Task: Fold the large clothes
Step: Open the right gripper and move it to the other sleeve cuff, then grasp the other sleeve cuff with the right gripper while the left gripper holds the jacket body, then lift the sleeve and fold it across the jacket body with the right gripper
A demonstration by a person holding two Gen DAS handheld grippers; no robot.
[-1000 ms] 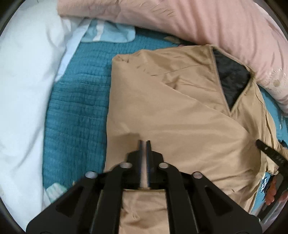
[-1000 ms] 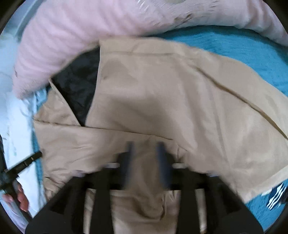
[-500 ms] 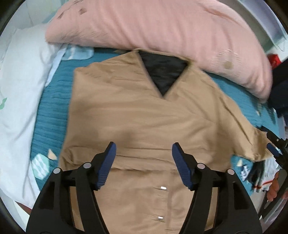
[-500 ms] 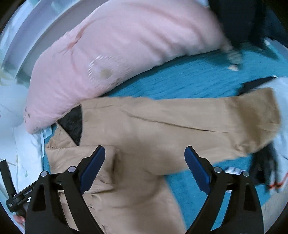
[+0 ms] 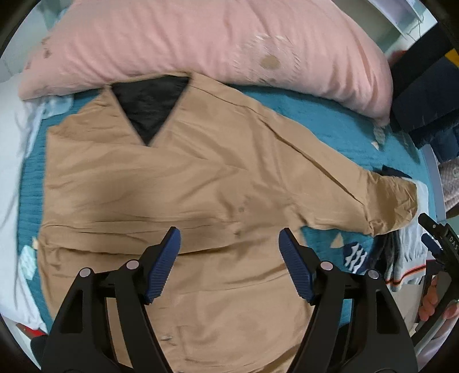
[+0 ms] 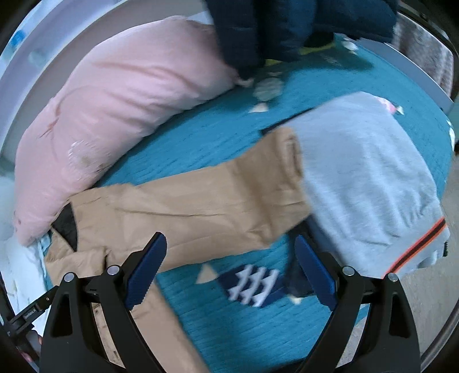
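A tan jacket [image 5: 178,186] with a black lining at the neck lies flat on the teal bedspread [image 5: 338,137]. Its left side is folded in; its right sleeve [image 5: 358,192] stretches out to the right. My left gripper [image 5: 229,258] is open and empty above the jacket's lower middle. In the right wrist view the sleeve [image 6: 218,198] runs across the bed, its cuff on a light grey garment [image 6: 370,178]. My right gripper [image 6: 229,266] is open and empty above the bedspread just below the sleeve.
A long pink pillow [image 5: 200,43] lies along the far side of the bed. A white pillow [image 5: 11,149] is at the left. Dark blue clothing [image 6: 287,25] lies at the far right corner. The bed's edge [image 6: 416,301] is close on the right.
Both grippers have opened, let go of the jacket and pulled back. The right gripper has swung right toward the outstretched sleeve.
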